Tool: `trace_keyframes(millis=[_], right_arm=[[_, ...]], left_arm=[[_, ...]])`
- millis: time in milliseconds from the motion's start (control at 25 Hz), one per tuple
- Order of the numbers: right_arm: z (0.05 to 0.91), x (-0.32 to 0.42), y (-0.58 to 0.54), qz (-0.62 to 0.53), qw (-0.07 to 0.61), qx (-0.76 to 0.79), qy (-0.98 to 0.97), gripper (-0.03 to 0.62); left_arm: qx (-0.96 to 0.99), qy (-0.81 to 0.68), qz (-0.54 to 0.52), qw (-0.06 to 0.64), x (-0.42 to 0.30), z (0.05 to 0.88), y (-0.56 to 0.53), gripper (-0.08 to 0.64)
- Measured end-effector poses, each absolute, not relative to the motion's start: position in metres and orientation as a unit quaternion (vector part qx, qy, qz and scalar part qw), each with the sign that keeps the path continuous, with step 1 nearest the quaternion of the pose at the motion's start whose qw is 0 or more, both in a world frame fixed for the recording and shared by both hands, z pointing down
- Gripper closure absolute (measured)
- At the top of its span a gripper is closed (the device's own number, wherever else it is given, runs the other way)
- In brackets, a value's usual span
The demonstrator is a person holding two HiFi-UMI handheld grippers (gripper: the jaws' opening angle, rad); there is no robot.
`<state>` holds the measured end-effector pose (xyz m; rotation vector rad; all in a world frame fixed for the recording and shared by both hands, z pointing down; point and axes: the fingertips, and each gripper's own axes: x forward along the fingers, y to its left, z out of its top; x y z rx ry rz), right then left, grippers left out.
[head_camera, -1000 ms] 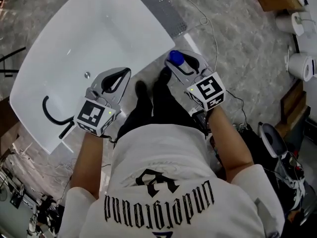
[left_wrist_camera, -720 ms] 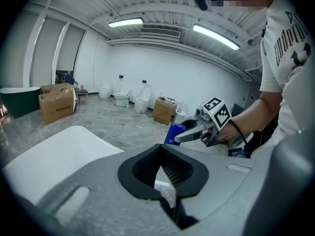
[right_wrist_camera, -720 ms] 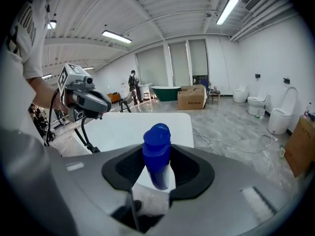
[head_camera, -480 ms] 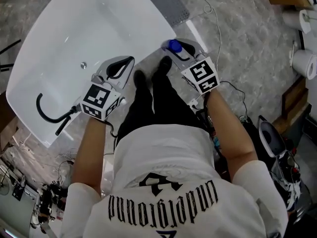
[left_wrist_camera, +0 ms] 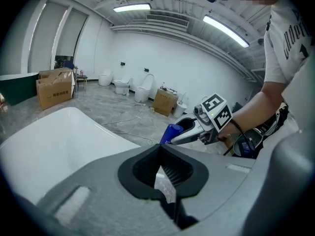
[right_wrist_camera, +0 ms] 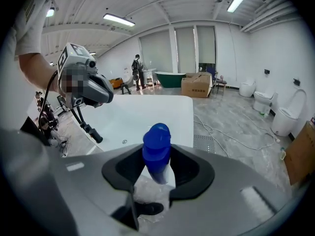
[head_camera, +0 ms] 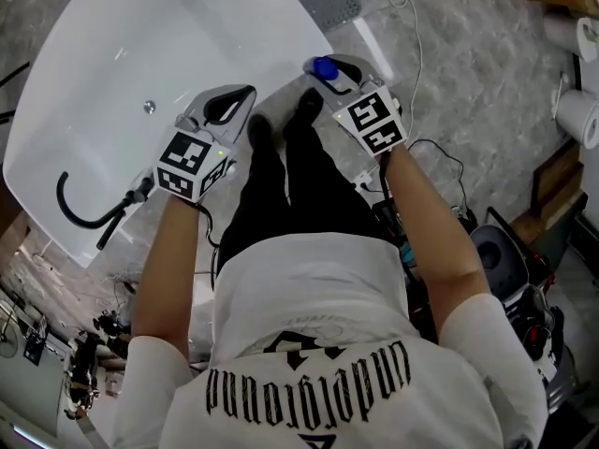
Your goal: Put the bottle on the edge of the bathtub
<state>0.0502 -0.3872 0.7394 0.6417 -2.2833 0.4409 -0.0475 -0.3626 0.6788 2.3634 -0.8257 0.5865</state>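
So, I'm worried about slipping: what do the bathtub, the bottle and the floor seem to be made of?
The bathtub looks like glossy white acrylic or enamel: smooth, with faint glints. The bottle has a blue cap, likely moulded plastic with a soft sheen, over a pale body. The floor seems polished grey stone or tile, veined.

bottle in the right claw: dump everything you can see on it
The bottle has a rounded blue cap and a blue upper part. Lower down it looks pale and translucent, plastic by its look. It stands roughly upright, cap up, clamped between the jaws of the right claw, and nothing else touches it. It is in the air near the corner of the white bathtub, not yet set on the rim. No label can be made out.
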Motion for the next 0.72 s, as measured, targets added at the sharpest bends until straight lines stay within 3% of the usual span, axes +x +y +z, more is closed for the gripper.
trace_keyframes(millis=[720], right_arm=[[0.809, 0.042, -0.402, 0.181, 0.402, 0.22, -0.87, 0.44]], left_arm=[[0.866, -0.317, 0.234, 0.308, -0.057, 0.722, -0.381, 0.552]])
